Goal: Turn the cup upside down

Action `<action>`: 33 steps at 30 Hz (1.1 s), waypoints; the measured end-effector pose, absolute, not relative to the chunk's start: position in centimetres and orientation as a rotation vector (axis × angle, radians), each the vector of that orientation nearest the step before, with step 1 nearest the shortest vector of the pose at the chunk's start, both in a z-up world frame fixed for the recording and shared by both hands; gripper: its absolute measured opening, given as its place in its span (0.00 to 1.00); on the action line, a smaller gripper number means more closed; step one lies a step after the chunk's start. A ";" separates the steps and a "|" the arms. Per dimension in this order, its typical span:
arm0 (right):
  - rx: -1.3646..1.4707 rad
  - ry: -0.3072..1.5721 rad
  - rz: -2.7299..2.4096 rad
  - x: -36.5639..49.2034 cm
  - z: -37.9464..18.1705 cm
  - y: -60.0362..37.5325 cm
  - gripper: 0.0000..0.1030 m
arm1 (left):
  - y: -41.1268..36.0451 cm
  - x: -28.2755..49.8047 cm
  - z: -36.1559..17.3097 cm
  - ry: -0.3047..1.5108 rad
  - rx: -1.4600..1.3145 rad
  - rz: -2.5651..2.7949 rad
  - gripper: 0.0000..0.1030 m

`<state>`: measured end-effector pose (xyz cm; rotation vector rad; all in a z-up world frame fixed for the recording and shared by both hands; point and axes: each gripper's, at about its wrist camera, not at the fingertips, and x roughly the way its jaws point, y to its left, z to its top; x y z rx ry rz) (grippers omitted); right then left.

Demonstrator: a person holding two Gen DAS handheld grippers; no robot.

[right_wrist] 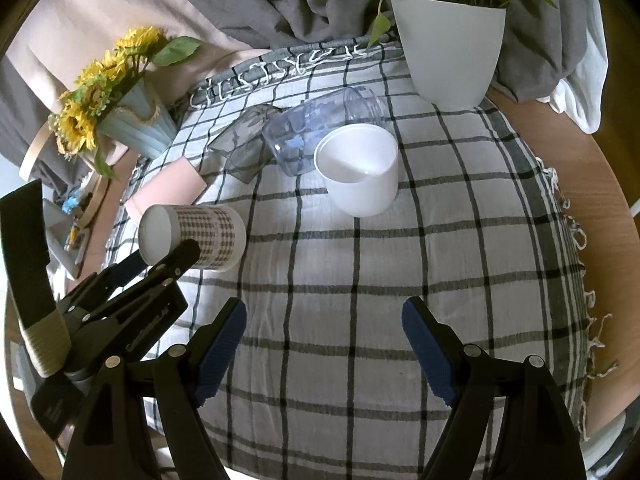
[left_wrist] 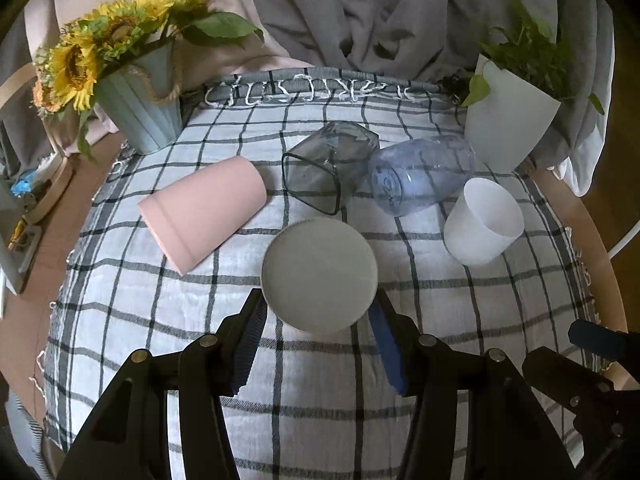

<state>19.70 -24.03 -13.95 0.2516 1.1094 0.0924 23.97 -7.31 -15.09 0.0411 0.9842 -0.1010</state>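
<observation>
Left wrist view: left gripper (left_wrist: 318, 320) clamped on patterned cup (left_wrist: 319, 275), blue pads (left_wrist: 384, 340) pressed to both sides, flat base facing the lens. Right wrist view: same cup (right_wrist: 192, 236) on its side, held at the left edge of checked cloth (right_wrist: 360, 300), houndstooth band on the wall, whether raised or touching the cloth not determinable. Right gripper (right_wrist: 324, 320) spread wide over bare cloth, nothing between its fingers. Further back: pink cup (left_wrist: 204, 214) lying on its side, grey square glass (left_wrist: 324, 172) and bluish clear glass (left_wrist: 420, 176) also toppled, touching each other, white cup (left_wrist: 482, 222) tilted beside them. Sunflower pot (left_wrist: 140, 112) far left, white planter (left_wrist: 508, 120) far right.
</observation>
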 end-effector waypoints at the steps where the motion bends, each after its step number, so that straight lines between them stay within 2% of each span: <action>1: 0.254 1.110 0.092 19.8 -13.9 -24.0 0.78 | -7.3 24.1 -15.2 0.988 0.041 -0.101 0.49; 5: 0.255 1.101 0.087 20.2 -13.8 -23.9 0.78 | -7.1 24.9 -15.9 1.013 0.024 -0.108 0.45; 27: 0.252 1.111 0.055 20.6 -14.0 -24.0 0.78 | -6.8 24.4 -16.4 1.044 0.024 -0.085 0.47; 30: 0.233 1.100 0.043 20.1 -13.6 -24.2 0.78 | -6.7 23.0 -15.9 1.042 0.015 -0.064 0.60; 32: 0.217 1.093 0.037 19.6 -13.4 -24.2 0.82 | -6.5 21.8 -15.4 1.028 0.010 -0.044 0.75; 33: 0.209 1.088 0.035 19.3 -13.2 -24.2 0.84 | -6.4 21.2 -15.1 1.021 0.008 -0.031 0.79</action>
